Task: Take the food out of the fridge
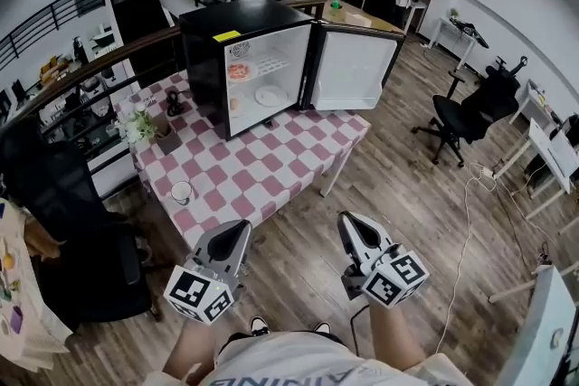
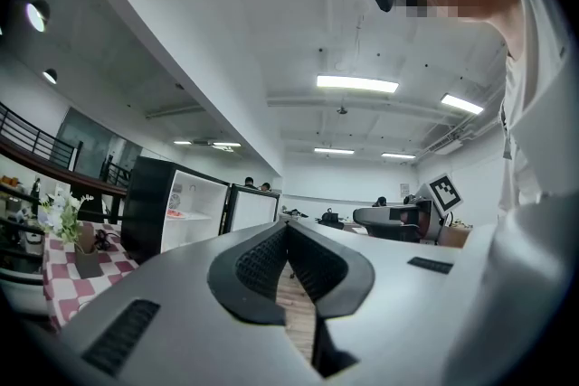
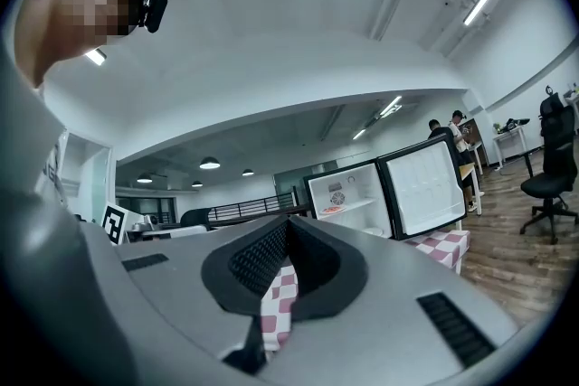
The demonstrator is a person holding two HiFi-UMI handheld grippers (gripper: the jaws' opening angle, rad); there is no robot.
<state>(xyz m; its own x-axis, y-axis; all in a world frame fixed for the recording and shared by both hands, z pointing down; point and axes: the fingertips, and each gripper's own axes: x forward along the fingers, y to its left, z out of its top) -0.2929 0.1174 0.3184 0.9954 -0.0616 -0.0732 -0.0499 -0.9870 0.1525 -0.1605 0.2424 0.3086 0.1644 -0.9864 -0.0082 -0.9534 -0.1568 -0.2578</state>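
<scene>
Approach step. Left gripper [image 1: 238, 232] and right gripper [image 1: 354, 227], both clenched and empty, sit well short of the open black box-shaped fridge [image 1: 210, 39]. Round reddish food [image 1: 238, 70] lies on the fridge's upper shelf. Next, probably: close in, open jaws.

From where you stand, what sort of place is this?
Probably an open-plan office or lab, not a home: a swivel chair, desks, and a mini fridge standing open on a checkered table.
</scene>
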